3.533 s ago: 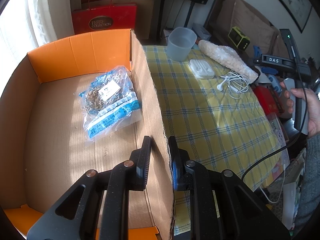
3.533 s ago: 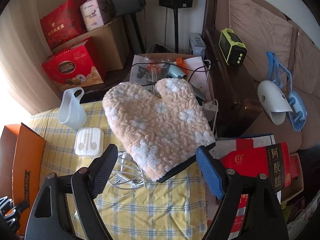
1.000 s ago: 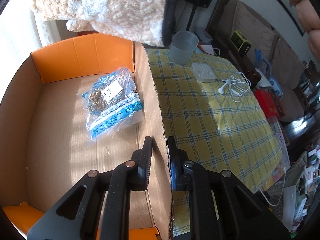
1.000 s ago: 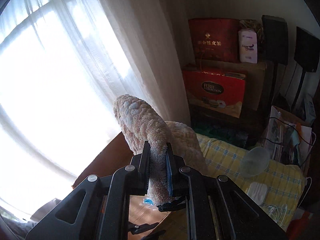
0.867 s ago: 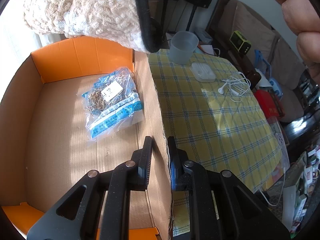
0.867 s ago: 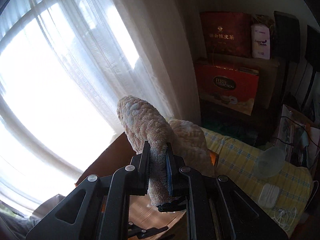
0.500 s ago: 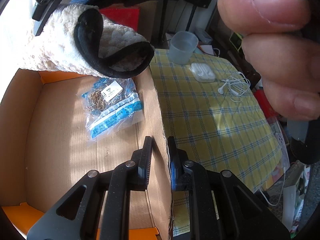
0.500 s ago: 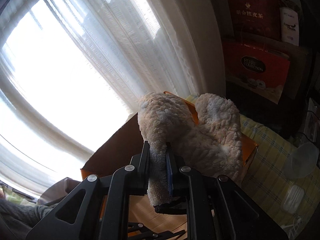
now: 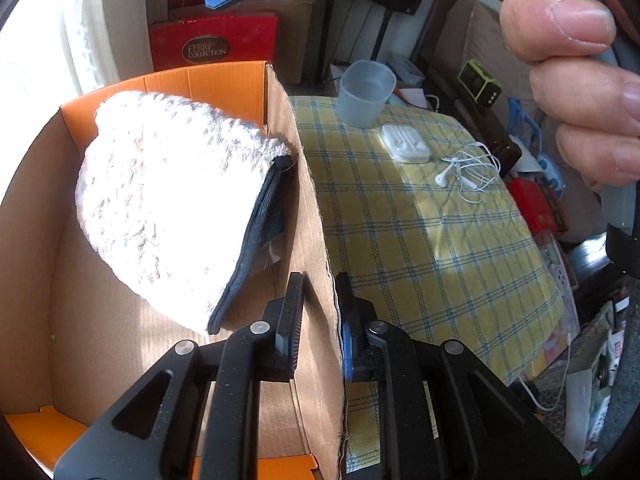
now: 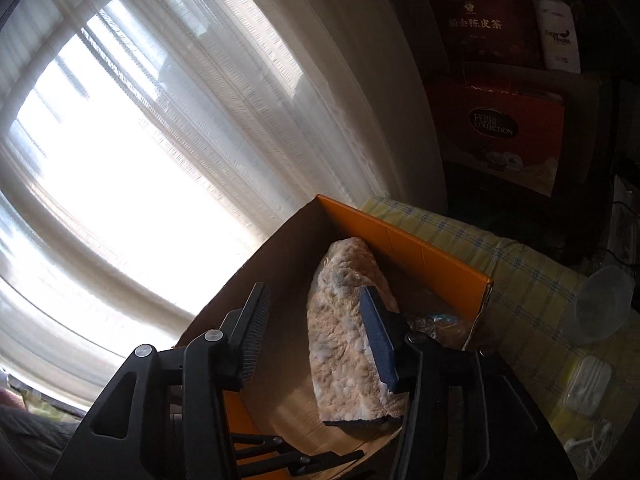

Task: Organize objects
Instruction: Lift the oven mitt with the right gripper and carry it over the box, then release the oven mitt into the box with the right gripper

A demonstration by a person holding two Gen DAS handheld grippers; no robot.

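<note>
The fluffy mitt [image 9: 168,200] lay inside the cardboard box [image 9: 312,216], leaning on the box's right wall, with its dark cuff edge toward that wall. The left gripper [image 9: 318,320] was pinched tight on the top edge of that wall, one finger inside the box and one outside. The right gripper [image 10: 316,336] hung above the box with its jaws wide apart and nothing between them. The mitt looked soft, light and floppy, so it would likely bend and sag when lifted. The dark cuff seemed the best place to pinch, because it looked firmer than the fluff. On the yellow checked cloth [image 9: 420,240] sat a clear cup [image 9: 366,94], a white case [image 9: 405,145] and tangled white earphones [image 9: 468,168]. The earphones would probably be light and stringy, easy to snag. The cup looked light and stiff, best pinched at its rim.
</note>
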